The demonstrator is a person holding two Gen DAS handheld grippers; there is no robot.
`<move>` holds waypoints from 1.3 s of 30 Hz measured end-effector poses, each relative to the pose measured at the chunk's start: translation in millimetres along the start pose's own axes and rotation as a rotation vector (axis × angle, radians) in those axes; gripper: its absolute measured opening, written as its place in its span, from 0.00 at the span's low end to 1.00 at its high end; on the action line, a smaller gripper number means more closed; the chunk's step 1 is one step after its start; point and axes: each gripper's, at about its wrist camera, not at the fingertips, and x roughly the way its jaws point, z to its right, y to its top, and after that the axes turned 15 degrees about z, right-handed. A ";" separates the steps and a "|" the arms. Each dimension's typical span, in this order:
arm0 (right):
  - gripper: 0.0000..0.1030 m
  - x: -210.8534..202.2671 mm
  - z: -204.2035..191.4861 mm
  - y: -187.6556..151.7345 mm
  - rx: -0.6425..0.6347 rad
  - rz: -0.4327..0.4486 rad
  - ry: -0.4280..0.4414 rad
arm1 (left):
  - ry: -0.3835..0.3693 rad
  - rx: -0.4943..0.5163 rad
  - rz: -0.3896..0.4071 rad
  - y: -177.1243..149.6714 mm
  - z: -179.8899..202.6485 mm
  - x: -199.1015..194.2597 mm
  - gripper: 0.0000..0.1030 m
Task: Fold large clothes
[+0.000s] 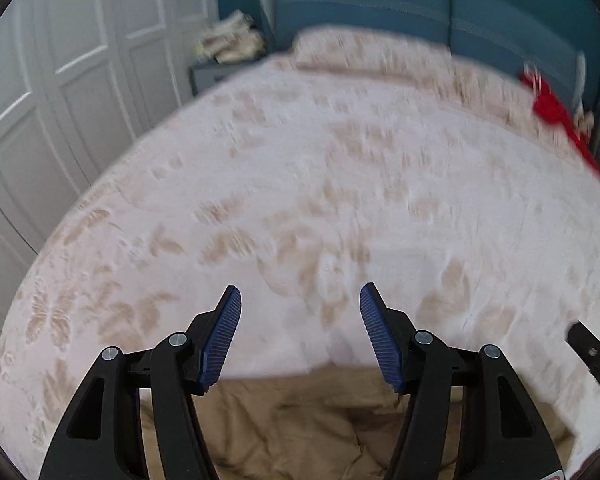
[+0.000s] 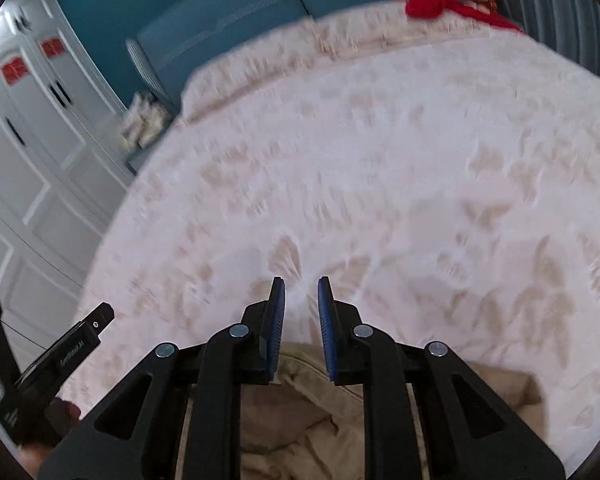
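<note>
Left wrist view: both grippers poised above tan clothing on a bed.

Lay crumpled at the near edge of the white, leaf-patterned plush bedspread (image 1: pixel 340 184): a soft tan fabric garment (image 1: pixel 300 428), directly beneath both tools. Left gripper (image 1: pixel 300 308) held fingers spread wide, empty; right gripper (image 2: pixel 301 300) held fingers narrowly parted, gripping nothing. Judged light, limp and apt to sag or bunch; best pinched at a hem or corner, one edge per gripper. Red cloth (image 2: pixel 432 6) sat well apart by the headboard.
</note>
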 end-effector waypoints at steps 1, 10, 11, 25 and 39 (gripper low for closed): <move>0.16 9.3 1.3 -13.5 -0.011 -0.033 -0.008 | -0.002 0.029 -0.035 -13.2 7.8 8.8 0.58; 0.11 -2.9 14.4 -101.4 -0.219 -0.073 0.062 | -0.077 0.110 0.014 -109.1 12.0 -0.3 0.56; 0.11 -1.5 16.7 -103.6 -0.209 -0.071 0.065 | -0.082 0.096 0.022 -112.2 9.7 0.5 0.56; 0.11 9.5 11.9 -121.0 -0.285 0.011 0.012 | 0.004 0.171 0.090 -127.1 25.8 7.4 0.58; 0.11 10.0 9.8 -124.1 -0.300 0.034 0.007 | 0.025 0.184 0.117 -129.6 28.8 8.0 0.58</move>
